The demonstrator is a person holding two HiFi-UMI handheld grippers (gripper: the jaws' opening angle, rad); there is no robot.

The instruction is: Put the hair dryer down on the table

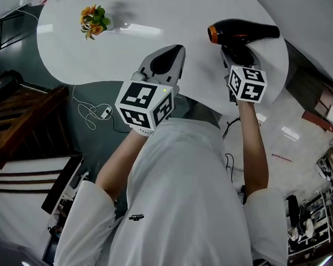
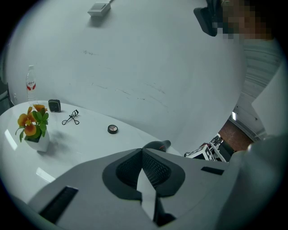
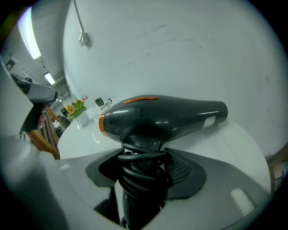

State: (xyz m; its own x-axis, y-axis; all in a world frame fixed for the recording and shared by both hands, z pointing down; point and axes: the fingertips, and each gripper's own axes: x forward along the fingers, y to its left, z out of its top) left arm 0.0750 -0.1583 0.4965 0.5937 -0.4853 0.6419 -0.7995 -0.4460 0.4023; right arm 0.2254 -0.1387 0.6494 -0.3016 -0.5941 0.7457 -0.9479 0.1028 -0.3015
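At about one o'clock in the head view, over the right end of the white counter [image 1: 165,17], the black hair dryer [image 1: 242,30] stands handle-down in the right gripper [image 1: 236,55]. Its jaws clamp the cord-wrapped handle, and the orange-ringed end of the level barrel points to nine o'clock. The left gripper [image 1: 170,53], near twelve o'clock, has its jaws pressed together on nothing. A pot of orange flowers [image 1: 94,21] sits at eleven o'clock.

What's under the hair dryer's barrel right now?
The glossy white table lies beneath the black, orange-ringed hair dryer. Its cord-wrapped handle sits clamped in the right tongs, which cover the handle's lower end. Contact with the table cannot be judged.
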